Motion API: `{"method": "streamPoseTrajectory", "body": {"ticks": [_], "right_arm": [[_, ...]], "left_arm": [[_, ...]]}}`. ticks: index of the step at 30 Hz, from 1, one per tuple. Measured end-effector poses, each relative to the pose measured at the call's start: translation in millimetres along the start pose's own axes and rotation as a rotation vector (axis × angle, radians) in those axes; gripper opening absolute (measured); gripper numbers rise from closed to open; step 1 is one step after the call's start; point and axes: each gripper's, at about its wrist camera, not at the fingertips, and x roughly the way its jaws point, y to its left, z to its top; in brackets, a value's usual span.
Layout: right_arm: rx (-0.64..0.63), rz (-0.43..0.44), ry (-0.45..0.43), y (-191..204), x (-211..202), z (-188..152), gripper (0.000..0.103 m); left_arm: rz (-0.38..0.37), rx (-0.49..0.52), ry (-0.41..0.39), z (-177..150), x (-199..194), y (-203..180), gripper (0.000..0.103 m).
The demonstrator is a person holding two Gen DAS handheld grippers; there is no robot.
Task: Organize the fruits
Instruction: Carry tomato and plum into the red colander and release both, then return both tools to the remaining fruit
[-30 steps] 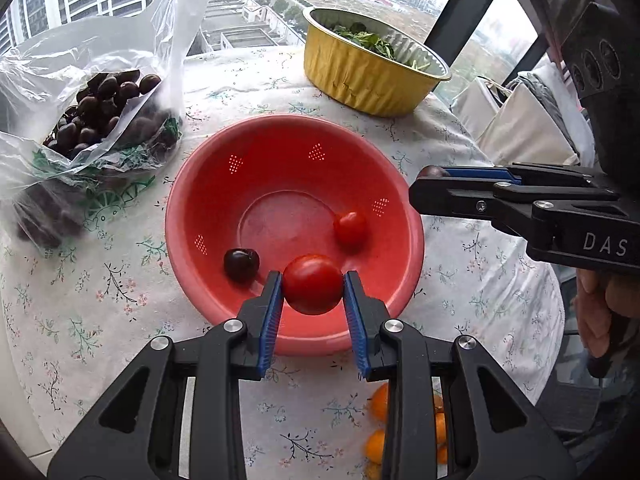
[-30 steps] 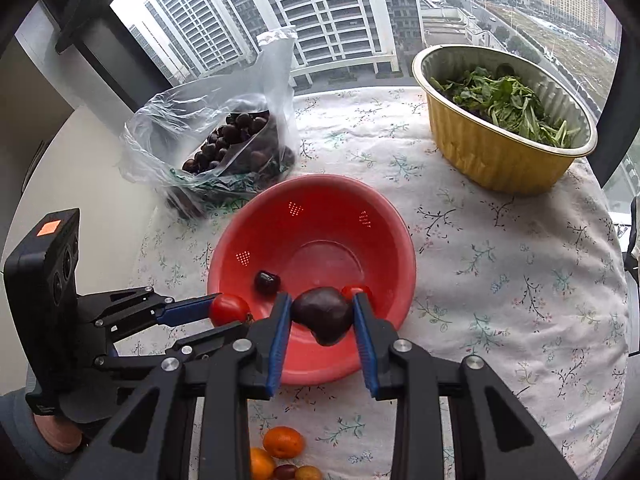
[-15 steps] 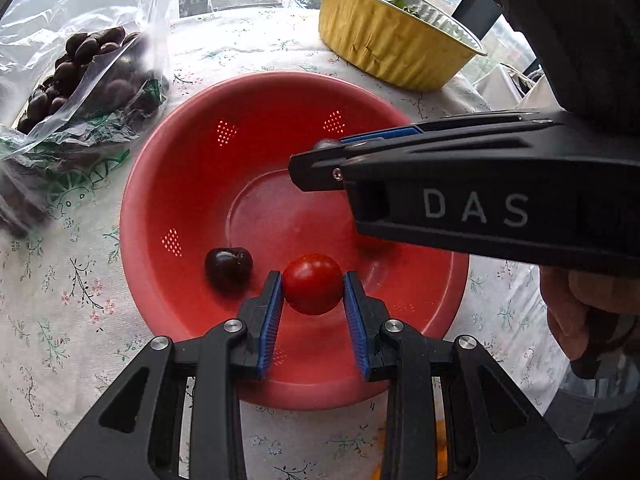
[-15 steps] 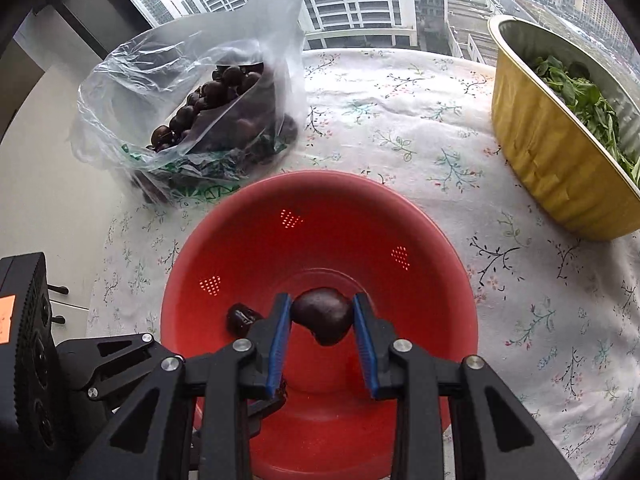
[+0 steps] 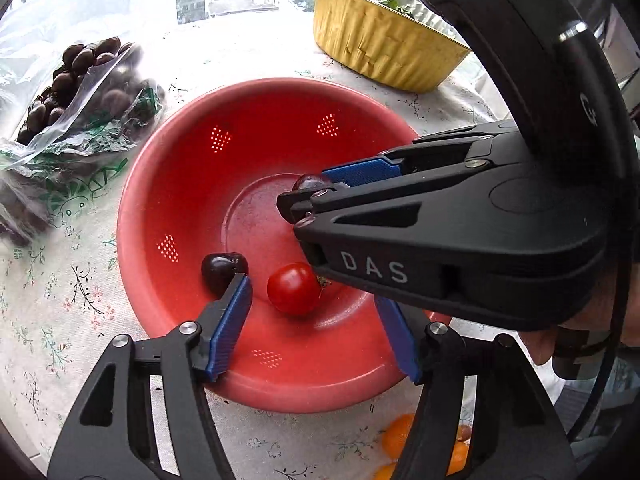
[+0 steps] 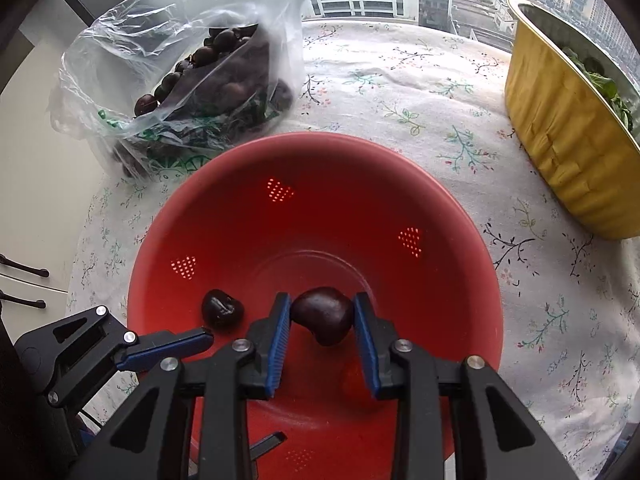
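Red plastic colander (image 5: 168,184) sits mid-table on the floral cloth (image 6: 400,80) and is plainly the collecting spot, w/ both grippers working over it at once. Left gripper (image 5: 320,312) has just been opening: its blue pads stand wide apart, and the cherry tomato (image 5: 294,289) lies free on the colander floor between them, touching neither pad, so that fruit reads as delivered. A dark cherry (image 5: 222,270) rests just beside the left-hand pad, prob. close enough to get nudged when that gripper backs out. Right gripper (image 6: 322,316) is narrow, clamped on a dark chestnut-like fruit (image 6: 322,314); pads press both flanks, and it hangs low over the bowl's centre, tilted steeply down. Judgement: held low so the fruit won't bounce or roll out when let go; that drop is the step in hand. From the left wrist view the right gripper crosses above the tomato, so the two tools are crowded; one should clear before the other shifts. Clear plastic bag (image 6: 180,64) of more dark fruit slumps at the far left, near the colander rim, i.e. likely the supply. Gold foil tray (image 6: 560,128) w/ greens stands apart at the far right, not part of this step. Small orange fruits (image 5: 396,436) wait on the cloth by the near edge, so task looks early-to-mid.
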Motion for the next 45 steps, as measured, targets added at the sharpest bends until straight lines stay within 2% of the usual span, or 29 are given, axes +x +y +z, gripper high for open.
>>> {"method": "streamPoseTrajectory", "body": {"ticks": [2,3,9,10,11,13,18,21,26,28,32,37,45], "right_arm": [[-0.001,-0.005,-0.010,0.9,-2.9,-0.5,0.042],[0.000,-0.005,-0.019,1.0,-5.7,-0.7,0.047],[0.030,-0.001,-0.081,-1.5,-38.3,-3.7,0.053],[0.040,0.007,-0.099,-2.7,-47.0,-6.2,0.058],[0.051,0.014,-0.119,-4.0,-56.0,-9.1,0.061],[0.073,0.024,-0.158,-7.1,-76.4,-21.7,0.069],[0.093,0.018,-0.202,-4.5,-114.0,-76.1,0.077],[0.107,0.001,-0.188,-2.6,-124.9,-122.7,0.078],[0.181,-0.013,-0.141,0.2,-125.3,-205.1,0.078],[0.182,-0.039,-0.104,4.8,-119.0,-233.6,0.078],[0.214,-0.031,-0.059,17.3,-107.1,-276.7,0.078],[0.212,-0.046,-0.055,32.0,-96.9,-296.2,0.078],[0.212,-0.063,-0.051,42.9,-83.5,-300.3,0.078]], "left_arm": [[0.004,-0.007,0.000,-0.3,-2.0,-0.6,0.063],[0.005,-0.012,-0.001,-1.5,-4.5,-0.5,0.067],[0.000,-0.029,-0.043,-15.4,-35.8,-1.0,0.079],[0.004,-0.028,-0.048,-19.6,-41.6,-1.8,0.082],[0.009,-0.029,-0.051,-24.5,-46.7,-2.4,0.091],[0.004,-0.031,-0.057,-37.7,-56.4,1.2,0.095],[-0.002,-0.041,-0.052,-81.7,-78.5,10.1,0.099],[-0.006,-0.030,-0.029,-123.2,-91.9,10.5,0.100],[-0.007,0.026,0.012,-180.0,-92.2,5.4,0.102],[-0.009,0.044,0.018,-197.5,-93.4,2.8,0.102],[0.027,0.122,0.033,-221.4,-92.4,-6.7,0.103],[0.048,0.206,0.012,-236.0,-95.7,-20.9,0.103],[0.044,0.227,0.005,-244.3,-105.1,-31.2,0.103]]}}
